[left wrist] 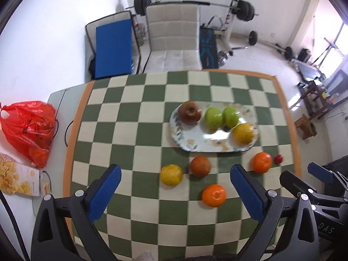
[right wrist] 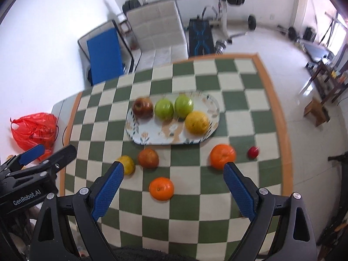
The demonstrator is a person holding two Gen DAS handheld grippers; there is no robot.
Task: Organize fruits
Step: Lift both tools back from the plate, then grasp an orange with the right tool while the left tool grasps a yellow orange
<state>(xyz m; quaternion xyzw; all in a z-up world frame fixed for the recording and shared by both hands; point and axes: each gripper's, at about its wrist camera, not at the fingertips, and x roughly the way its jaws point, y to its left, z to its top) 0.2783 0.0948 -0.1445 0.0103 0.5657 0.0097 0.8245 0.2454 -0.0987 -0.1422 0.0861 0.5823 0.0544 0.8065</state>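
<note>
1. A green-and-cream checkered tablecloth (left wrist: pixel 139 130) with an orange border covers the table and serves as the landmark.
2. Off the cloth's left edge lies a red plastic bag (left wrist: pixel 28 128), knotted and crumpled.
3. Nearer the camera than the bag, also left of the cloth, is a printed box (left wrist: pixel 19 178) showing yellow snack pieces.
4. Past the cloth's far edge stands a cream quilted chair (left wrist: pixel 174 37).
5. Left of the chair, beyond the cloth's far-left corner, a blue mat (left wrist: pixel 114 50) leans against the white wall.
6. Behind the chair is a barbell rack (left wrist: pixel 232 19) with black weight plates.
7. Off the cloth's right side, on the tiled floor, sits a small wooden stool (left wrist: pixel 305 126).
</note>
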